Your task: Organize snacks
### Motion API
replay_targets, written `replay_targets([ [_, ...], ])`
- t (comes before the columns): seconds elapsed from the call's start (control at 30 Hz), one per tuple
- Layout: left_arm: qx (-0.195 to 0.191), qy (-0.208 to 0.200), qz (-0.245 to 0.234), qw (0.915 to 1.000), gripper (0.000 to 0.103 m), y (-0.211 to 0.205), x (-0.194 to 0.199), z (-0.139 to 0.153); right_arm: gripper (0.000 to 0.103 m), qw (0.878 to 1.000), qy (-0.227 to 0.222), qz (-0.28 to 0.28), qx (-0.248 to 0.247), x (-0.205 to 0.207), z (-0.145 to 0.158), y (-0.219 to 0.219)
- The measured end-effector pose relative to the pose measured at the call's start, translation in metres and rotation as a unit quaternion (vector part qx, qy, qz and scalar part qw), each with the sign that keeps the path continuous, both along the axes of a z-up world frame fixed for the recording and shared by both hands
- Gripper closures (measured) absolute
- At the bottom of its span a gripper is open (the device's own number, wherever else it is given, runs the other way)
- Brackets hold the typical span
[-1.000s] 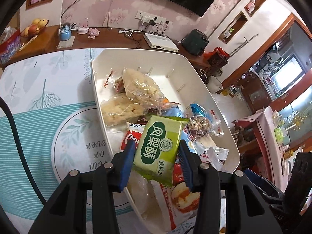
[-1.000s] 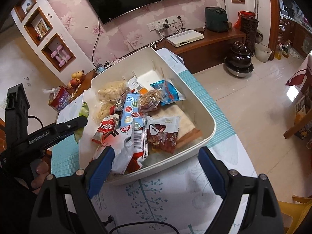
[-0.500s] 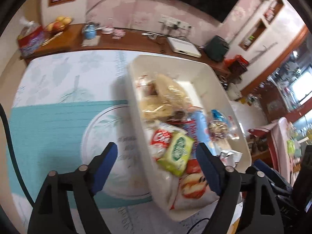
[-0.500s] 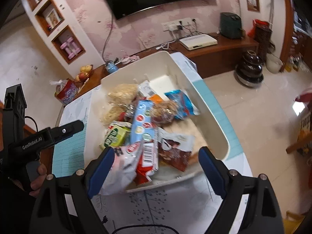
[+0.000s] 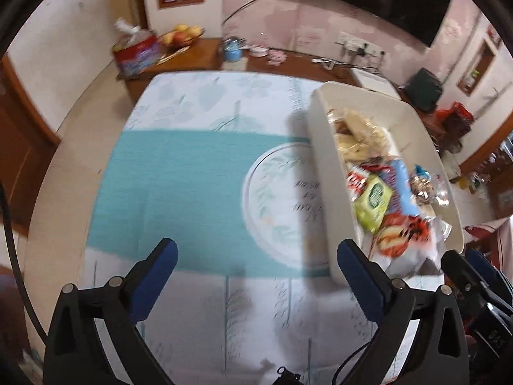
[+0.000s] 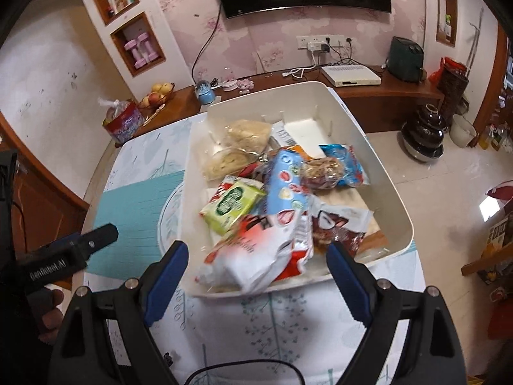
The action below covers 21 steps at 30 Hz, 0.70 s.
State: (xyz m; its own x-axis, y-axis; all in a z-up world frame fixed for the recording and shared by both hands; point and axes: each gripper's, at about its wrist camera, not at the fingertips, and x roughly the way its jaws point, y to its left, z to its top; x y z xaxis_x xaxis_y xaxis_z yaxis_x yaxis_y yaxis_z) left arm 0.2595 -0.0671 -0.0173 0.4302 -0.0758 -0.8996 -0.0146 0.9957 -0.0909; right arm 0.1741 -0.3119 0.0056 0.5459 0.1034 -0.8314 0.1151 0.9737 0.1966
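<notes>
A white plastic bin (image 5: 327, 192) stands on the table's right side, filled with several snack packets. Among them a green packet (image 5: 373, 203) lies flat near the bin's left wall. My left gripper (image 5: 256, 250) hovers over the tablecloth to the left of the bin; its jaws are opening and nothing is between them. In the right wrist view the bin (image 6: 384, 176) and the green packet (image 6: 232, 205) show again. My right gripper (image 6: 256, 253) stands open above the bin's near edge and holds nothing. One finger of the left gripper (image 6: 96, 237) shows at the left.
A teal and white leaf-print tablecloth (image 5: 192, 176) covers the table. Behind it a wooden sideboard (image 6: 400, 89) carries a fruit bowl (image 6: 157, 94), a red bag (image 6: 123, 122), a blue globe and a white box. Tiled floor lies right of the table.
My left gripper let go of the green packet, which now lies in the bin. Its jaws widened and it swung left, off the bin. My right gripper shifted a little and stayed open.
</notes>
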Motion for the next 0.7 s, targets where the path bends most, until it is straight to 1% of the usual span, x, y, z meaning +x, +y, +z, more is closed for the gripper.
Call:
replay_targets([
  [0.1,-0.005,0.011,0.016,0.9998,0.002,0.009,-0.017,0.003,0.014,1.000,0.004,0.006,-0.006,-0.007,0.007,0.012],
  [0.2,0.010,0.007,0.023,0.9997,0.002,0.011,-0.035,0.010,0.014,1.000,0.010,0.018,-0.014,-0.015,0.015,0.023],
  [0.33,0.017,-0.006,0.026,0.9995,0.001,0.012,-0.048,0.022,0.014,0.999,0.010,0.023,-0.030,-0.027,0.028,0.030],
  [0.43,0.028,-0.013,0.016,0.9994,0.001,0.010,-0.053,0.029,0.014,0.999,0.011,0.026,-0.044,-0.035,0.034,0.032],
  [0.6,0.041,-0.019,0.018,0.9988,0.001,0.005,-0.062,0.037,0.014,0.997,0.020,0.037,-0.057,-0.051,0.039,0.036],
  [0.7,0.048,-0.014,0.013,0.9986,0.001,0.000,-0.064,0.036,0.014,0.997,0.016,0.027,-0.064,-0.058,0.043,0.036],
])
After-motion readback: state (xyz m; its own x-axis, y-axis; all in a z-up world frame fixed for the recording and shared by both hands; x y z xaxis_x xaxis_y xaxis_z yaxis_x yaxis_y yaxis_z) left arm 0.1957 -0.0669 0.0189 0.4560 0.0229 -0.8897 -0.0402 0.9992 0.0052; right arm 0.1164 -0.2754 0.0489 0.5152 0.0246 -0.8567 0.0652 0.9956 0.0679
